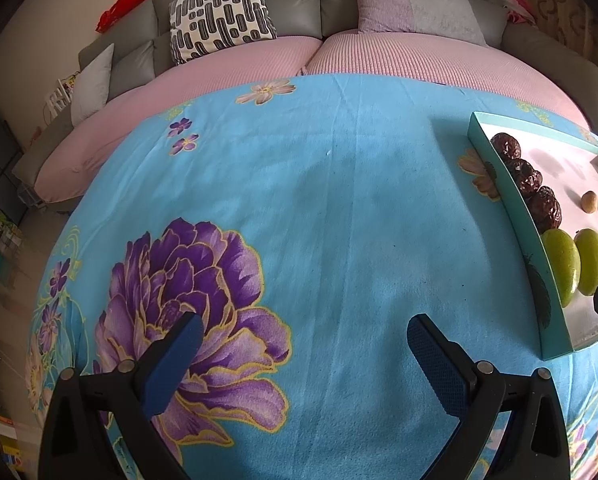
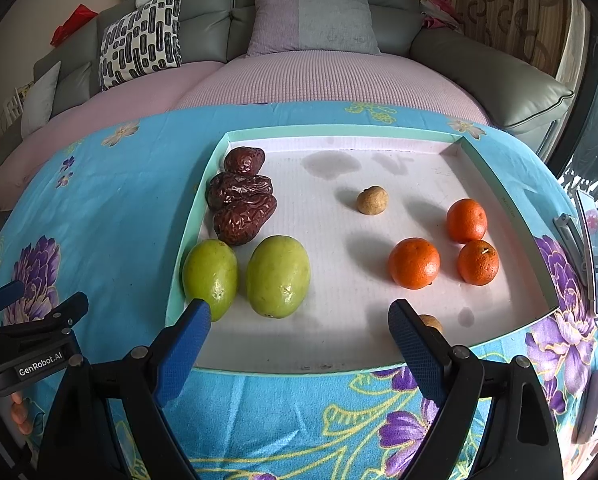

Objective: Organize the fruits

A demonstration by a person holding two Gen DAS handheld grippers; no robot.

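Both tools, left (image 1: 305, 330) and right (image 2: 299, 316), are released, holding nothing. Wrinkled red dates (image 2: 241, 200), green oval fruits (image 2: 277, 276) and oranges (image 2: 414, 263) lie grouped in a shallow teal-rimmed tray (image 2: 503, 200) on the blue floral-clothed surface (image 1: 319, 200).

The left gripper (image 1: 305, 336) is held level and low, its blue-padded fingers (image 1: 439, 364) spread wide with nothing between them. The right gripper (image 2: 299, 322) is likewise held with jaws spread wide, pointed toward the far side.
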